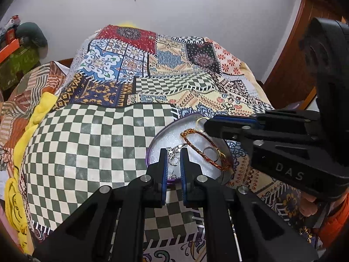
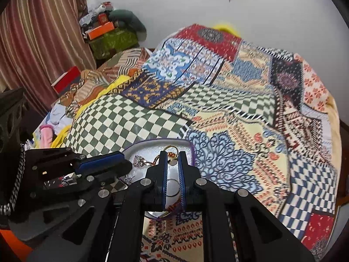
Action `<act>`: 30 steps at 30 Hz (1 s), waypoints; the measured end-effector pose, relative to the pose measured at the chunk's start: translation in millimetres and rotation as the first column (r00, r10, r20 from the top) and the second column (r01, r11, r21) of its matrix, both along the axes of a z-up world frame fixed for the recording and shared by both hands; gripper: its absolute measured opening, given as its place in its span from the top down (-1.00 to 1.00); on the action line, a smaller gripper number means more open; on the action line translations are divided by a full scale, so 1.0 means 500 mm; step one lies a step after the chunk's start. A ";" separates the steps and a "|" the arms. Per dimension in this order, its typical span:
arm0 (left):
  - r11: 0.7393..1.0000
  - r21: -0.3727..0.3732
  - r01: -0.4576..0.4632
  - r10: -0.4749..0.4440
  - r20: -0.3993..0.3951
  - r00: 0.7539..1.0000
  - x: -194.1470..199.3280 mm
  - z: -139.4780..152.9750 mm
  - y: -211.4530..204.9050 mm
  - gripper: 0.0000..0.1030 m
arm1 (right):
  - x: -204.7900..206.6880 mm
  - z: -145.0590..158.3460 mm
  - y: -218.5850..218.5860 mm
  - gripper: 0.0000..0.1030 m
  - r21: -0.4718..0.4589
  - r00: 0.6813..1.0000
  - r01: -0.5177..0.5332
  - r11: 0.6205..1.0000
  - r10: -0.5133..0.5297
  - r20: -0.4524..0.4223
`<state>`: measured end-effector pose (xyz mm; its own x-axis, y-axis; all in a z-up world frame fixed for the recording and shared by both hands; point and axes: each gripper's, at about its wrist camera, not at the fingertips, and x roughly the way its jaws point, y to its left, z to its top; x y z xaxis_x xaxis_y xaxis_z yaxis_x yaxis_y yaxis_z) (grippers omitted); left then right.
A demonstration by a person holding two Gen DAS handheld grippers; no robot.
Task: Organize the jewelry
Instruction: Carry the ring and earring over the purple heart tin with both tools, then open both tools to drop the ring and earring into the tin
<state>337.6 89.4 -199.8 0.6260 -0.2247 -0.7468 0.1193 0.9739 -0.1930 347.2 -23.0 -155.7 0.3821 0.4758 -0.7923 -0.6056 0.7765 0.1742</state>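
Observation:
A round purple-rimmed dish with a silvery inside lies on the patchwork bedspread. In it lie a red-and-gold woven bracelet, a gold ring, a silver ring and a silver clasp piece. My left gripper is over the dish's near edge, jaws narrowly apart around the silver clasp piece. My right gripper is over the same dish, jaws narrowly apart, with a gold ring at the tips and a silver ring between the fingers. A sparkly earring lies to the left.
The patchwork bedspread covers the bed. Yellow cloth and striped bedding lie at the left. Boxes and a green bundle are stacked by the striped curtain. A wooden door stands at the right.

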 end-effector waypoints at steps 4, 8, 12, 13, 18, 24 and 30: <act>1.000 0.005 0.005 -0.005 -0.013 1.000 0.004 -0.008 -0.003 0.83 | 0.003 -0.011 0.012 0.83 -0.027 1.000 -0.017 0.999 0.017 -0.007; 1.000 0.012 -0.003 0.003 -0.014 1.000 0.003 -0.010 -0.003 0.83 | 0.006 -0.018 0.015 0.83 -0.038 1.000 -0.027 0.999 0.027 -0.012; 1.000 0.014 -0.009 0.009 -0.011 1.000 0.001 -0.004 -0.002 0.83 | 0.004 -0.025 0.020 0.83 -0.049 0.999 -0.039 0.998 0.039 -0.020; 1.000 0.013 -0.010 0.010 -0.011 1.000 0.000 -0.003 -0.002 0.83 | 0.003 -0.027 0.020 0.83 -0.054 0.999 -0.043 0.998 0.041 -0.022; 1.000 0.026 -0.015 0.015 -0.011 1.000 -0.014 0.009 -0.002 0.81 | -0.003 -0.021 0.021 0.83 -0.057 0.999 -0.043 0.997 0.042 -0.016; 0.998 0.045 -0.036 0.035 0.010 0.999 -0.037 0.039 0.000 0.63 | -0.020 0.011 0.008 0.51 -0.037 1.000 -0.016 0.999 0.016 0.018; 0.996 0.069 -0.051 0.048 0.056 0.997 -0.071 0.085 -0.004 0.46 | -0.049 0.055 -0.020 0.46 0.000 0.999 0.011 1.000 -0.011 0.044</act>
